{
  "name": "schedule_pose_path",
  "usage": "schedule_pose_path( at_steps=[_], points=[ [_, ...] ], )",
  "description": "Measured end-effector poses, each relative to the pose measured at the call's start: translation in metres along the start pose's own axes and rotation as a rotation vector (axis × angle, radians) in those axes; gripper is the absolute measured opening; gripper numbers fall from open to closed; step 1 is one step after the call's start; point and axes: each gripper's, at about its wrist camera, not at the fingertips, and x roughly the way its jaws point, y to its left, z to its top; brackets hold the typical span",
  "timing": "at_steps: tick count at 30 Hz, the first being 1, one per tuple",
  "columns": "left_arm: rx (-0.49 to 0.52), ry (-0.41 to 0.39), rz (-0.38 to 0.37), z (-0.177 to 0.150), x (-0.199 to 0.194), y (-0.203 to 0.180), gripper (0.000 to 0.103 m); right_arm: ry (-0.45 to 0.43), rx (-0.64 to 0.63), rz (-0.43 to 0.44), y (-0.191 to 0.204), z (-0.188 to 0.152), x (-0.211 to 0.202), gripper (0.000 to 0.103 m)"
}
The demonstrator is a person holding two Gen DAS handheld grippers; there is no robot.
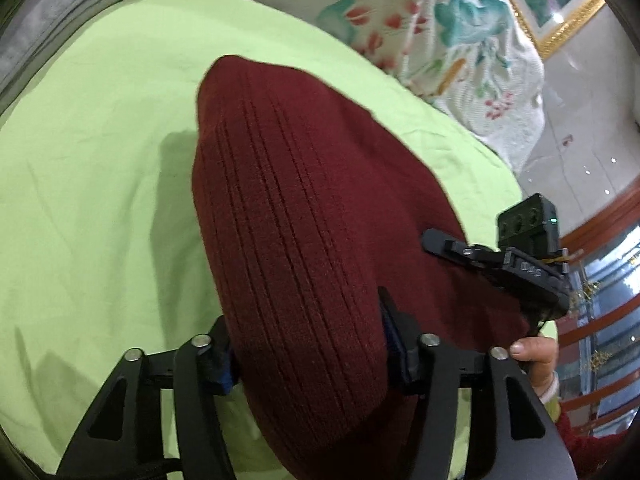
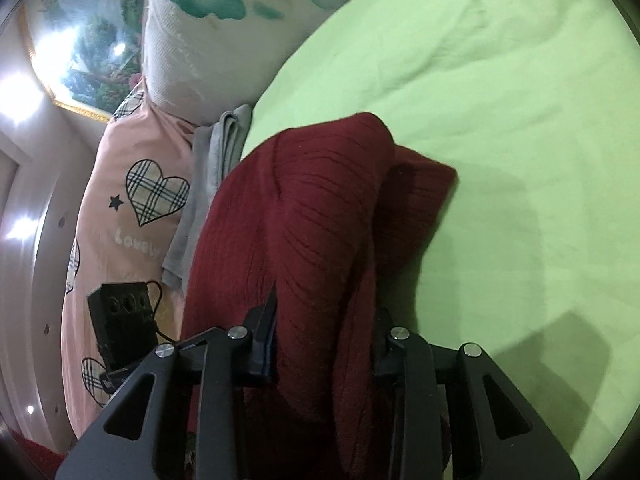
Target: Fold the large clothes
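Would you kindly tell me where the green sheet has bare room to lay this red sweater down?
Bare green sheet lies beyond the red sweater, up to the floral quilt. It is crowded along the edge with the grey cloth and pink pillow.

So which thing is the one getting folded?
Look at the bright green sheet covering the bed. On it lies the dark red ribbed knit garment, with both grippers closed on its near edge. The grey cloth and flowery quilt nearby are paler.

The sweater [image 1: 304,216] lies on the bed sheet [image 1: 88,152], between each hand-held gripper's jaws; pillows [image 1: 460,40] lie beyond.
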Motion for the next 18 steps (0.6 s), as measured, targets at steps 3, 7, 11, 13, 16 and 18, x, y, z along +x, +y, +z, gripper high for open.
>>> schedule_pose_path(
  at_steps=[3, 7, 11, 13, 16, 18],
  points=[
    [-0.017, -0.036, 0.039, -0.005, -0.006, 0.001, 0.068, -0.002, -0.016, -0.041, 0.005, 0.0, -0.004, 0.043],
    [0.014, -0.074, 0.084, -0.019, -0.024, -0.005, 0.069, -0.019, -0.052, -0.095, 0.018, 0.0, -0.016, 0.054],
    [0.071, -0.13, 0.126, -0.044, -0.059, -0.014, 0.069, -0.07, -0.076, -0.123, 0.027, -0.008, -0.043, 0.058],
    [0.09, -0.144, 0.129, -0.06, -0.072, -0.019, 0.069, -0.088, -0.082, -0.124, 0.03, -0.014, -0.055, 0.058],
    [0.132, -0.145, 0.123, -0.086, -0.085, -0.028, 0.069, -0.1, -0.091, -0.12, 0.037, -0.023, -0.064, 0.058],
    [0.164, -0.134, 0.123, -0.101, -0.084, -0.034, 0.069, -0.093, -0.096, -0.111, 0.039, -0.029, -0.065, 0.058]
  ],
)
